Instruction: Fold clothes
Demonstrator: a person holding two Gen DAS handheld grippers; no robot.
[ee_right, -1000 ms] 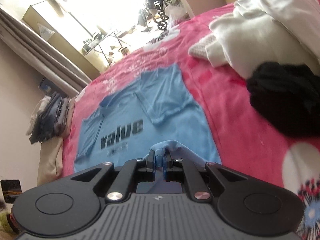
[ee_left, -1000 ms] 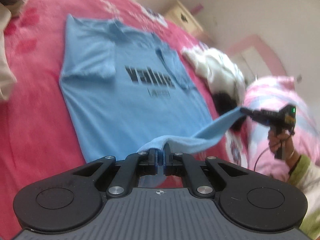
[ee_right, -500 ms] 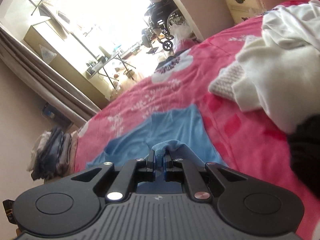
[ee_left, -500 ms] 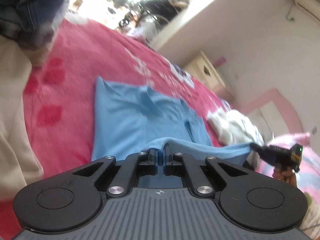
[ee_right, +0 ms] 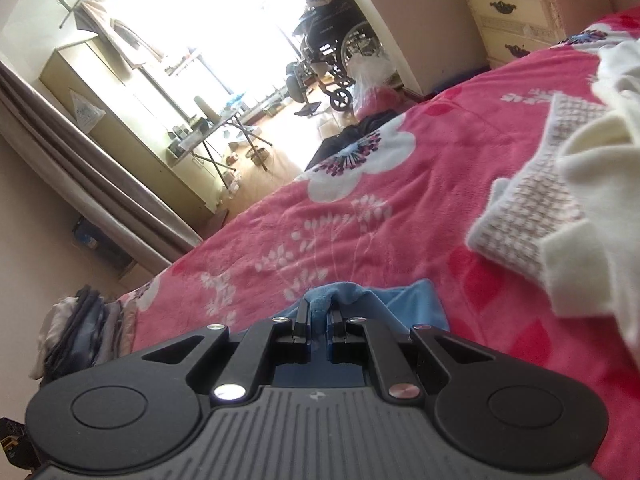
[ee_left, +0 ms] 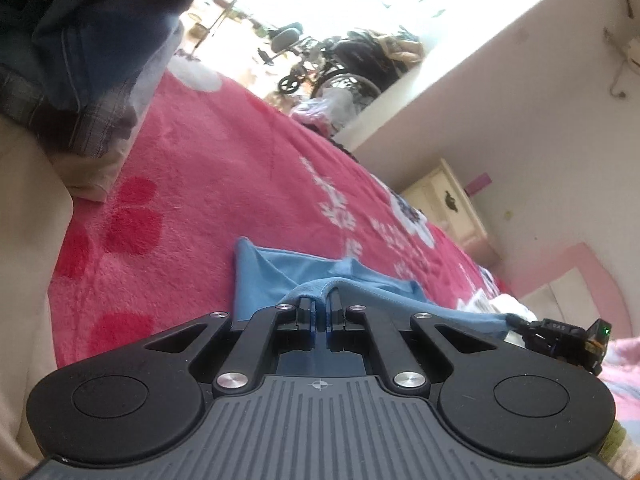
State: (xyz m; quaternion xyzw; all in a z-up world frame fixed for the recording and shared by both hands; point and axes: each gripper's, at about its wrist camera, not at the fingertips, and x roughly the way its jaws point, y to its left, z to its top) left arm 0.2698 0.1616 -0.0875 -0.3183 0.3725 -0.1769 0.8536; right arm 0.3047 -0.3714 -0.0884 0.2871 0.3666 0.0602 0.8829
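A light blue T-shirt lies on the pink flowered blanket. My left gripper is shut on one corner of its hem, and the hem stretches taut to the right. There the right gripper pinches the other corner. In the right wrist view my right gripper is shut on a bunched fold of the blue T-shirt, with only a small strip of cloth showing past the fingers. Most of the shirt is hidden under both grippers.
A stack of folded dark clothes sits on a beige cushion at the left. A heap of white and cream knitwear lies at the right. Beyond the bed stand a cream nightstand and a wheelchair.
Both grippers carried the hem forward over the shirt toward the collar. The printed chest is now covered, and only the shirt's top edge shows ahead of the fingers.
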